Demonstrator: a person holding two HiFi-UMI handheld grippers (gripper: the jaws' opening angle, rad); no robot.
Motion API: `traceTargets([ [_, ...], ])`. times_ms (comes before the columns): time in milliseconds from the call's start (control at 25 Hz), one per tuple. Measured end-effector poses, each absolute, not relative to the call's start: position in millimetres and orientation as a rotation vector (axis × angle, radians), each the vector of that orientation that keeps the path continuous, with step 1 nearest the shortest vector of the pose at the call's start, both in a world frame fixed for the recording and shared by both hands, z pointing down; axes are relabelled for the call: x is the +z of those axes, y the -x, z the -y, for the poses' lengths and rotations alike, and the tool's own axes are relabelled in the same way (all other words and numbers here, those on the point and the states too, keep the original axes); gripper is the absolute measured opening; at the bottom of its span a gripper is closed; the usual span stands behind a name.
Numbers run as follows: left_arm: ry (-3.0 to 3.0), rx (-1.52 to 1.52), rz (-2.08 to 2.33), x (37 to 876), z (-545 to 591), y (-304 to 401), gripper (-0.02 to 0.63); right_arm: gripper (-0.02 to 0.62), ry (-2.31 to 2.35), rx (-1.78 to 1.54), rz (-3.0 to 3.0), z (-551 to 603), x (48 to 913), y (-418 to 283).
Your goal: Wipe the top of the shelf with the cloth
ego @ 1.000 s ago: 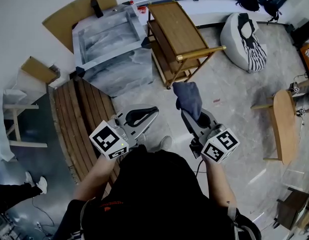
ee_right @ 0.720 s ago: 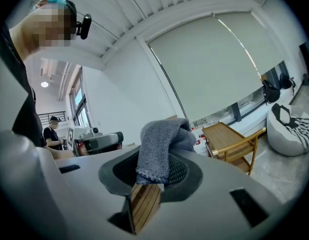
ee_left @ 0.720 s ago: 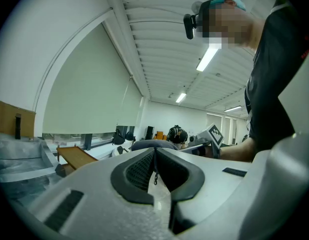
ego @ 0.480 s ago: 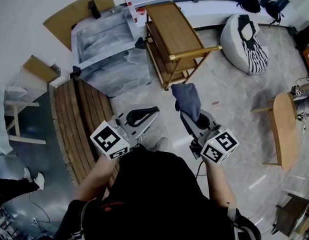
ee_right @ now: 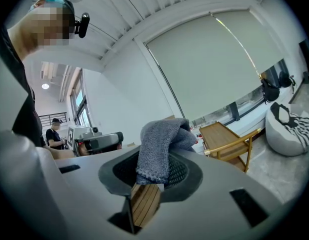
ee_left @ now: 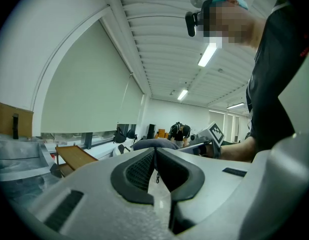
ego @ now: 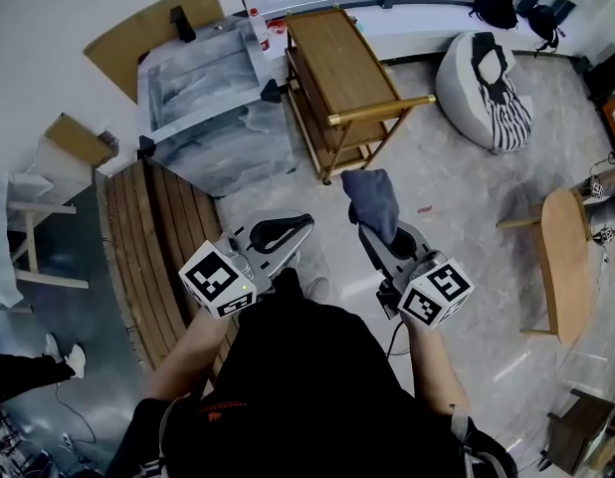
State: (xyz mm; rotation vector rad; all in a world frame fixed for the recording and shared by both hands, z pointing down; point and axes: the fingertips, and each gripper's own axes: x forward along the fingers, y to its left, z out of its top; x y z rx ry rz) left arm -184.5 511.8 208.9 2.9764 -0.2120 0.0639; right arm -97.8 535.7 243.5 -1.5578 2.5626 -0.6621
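A wooden shelf cart [ego: 332, 63] with a brass handle stands ahead on the floor, its top bare; it also shows in the right gripper view [ee_right: 227, 136]. My right gripper [ego: 379, 229] is shut on a grey-blue cloth [ego: 374, 202], which stands bunched above its jaws [ee_right: 162, 146], short of the shelf's near end. My left gripper [ego: 280, 233] hangs beside it to the left, its jaws closed together with nothing between them [ee_left: 154, 170].
A plastic-wrapped table [ego: 213, 93] stands left of the shelf. A slatted wooden bench [ego: 153, 237] lies at the left. A white beanbag [ego: 482, 78] and a round wooden stool [ego: 564, 252] stand to the right on the grey floor.
The shelf and room have slid slightly up and left in the head view as I step nearer. Both grippers keep their places; the cloth stays gripped.
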Motion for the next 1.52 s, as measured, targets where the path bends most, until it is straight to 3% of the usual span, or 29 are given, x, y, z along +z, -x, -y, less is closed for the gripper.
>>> traceTargets([
  [760,-2.962,0.056,0.178,227.2,-454.0,133.0,0.028,0.089,1.599,-0.690,-2.548,-489.5,262.2,45.2],
  [1520,-2.867,0.083,0.210,254.7,-279.6,112.8,0.028,0.089,1.628,-0.848,-2.548,-331.5,291.2,20.4],
])
